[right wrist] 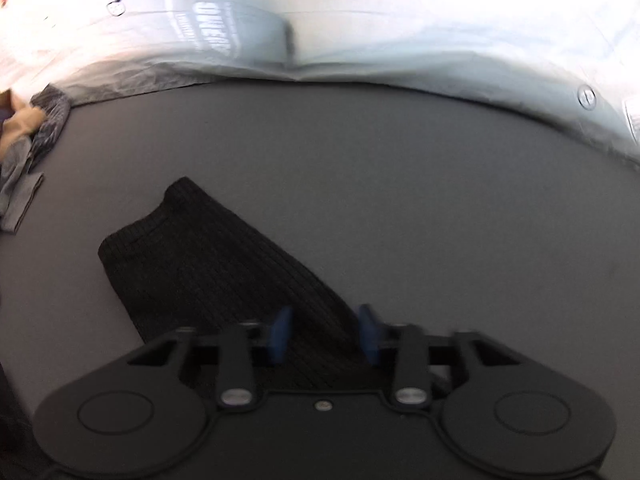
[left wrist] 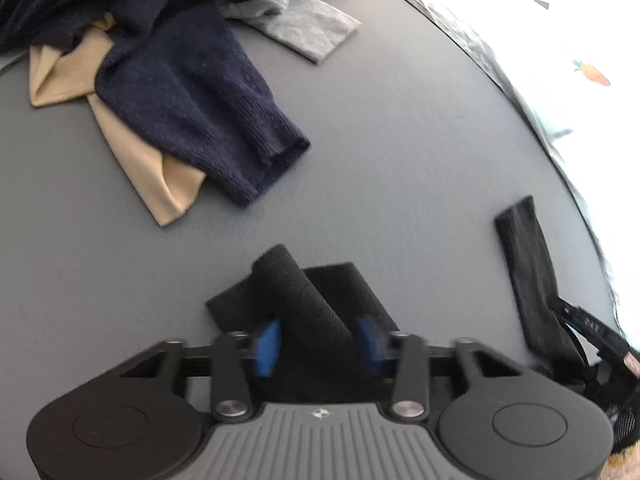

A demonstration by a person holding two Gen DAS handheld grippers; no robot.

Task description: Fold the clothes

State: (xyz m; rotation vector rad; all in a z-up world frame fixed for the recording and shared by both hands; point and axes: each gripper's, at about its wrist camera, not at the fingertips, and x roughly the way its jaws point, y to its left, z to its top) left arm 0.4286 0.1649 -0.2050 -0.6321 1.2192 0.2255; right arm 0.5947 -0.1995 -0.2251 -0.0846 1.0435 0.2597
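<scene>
On the grey table (left wrist: 400,140) lies a black knit cloth (left wrist: 344,292). A rolled fold of it (left wrist: 304,296) rises between the blue pads (left wrist: 267,346) of my left gripper (left wrist: 320,342), which is shut on it. A black ribbed strip (left wrist: 528,264) runs to my right gripper (left wrist: 592,332) at the right edge. In the right wrist view the ribbed cloth (right wrist: 208,264) lies flat farther out and comes back between the blue pads (right wrist: 280,334) of my right gripper (right wrist: 324,334), which is shut on its near end.
A dark navy sweater (left wrist: 192,92) lies over a tan garment (left wrist: 148,172) at the far left, with a grey garment (left wrist: 308,28) behind them. White printed bedding (right wrist: 360,40) borders the table's far edge. Bare grey surface (right wrist: 440,200) lies ahead of the right gripper.
</scene>
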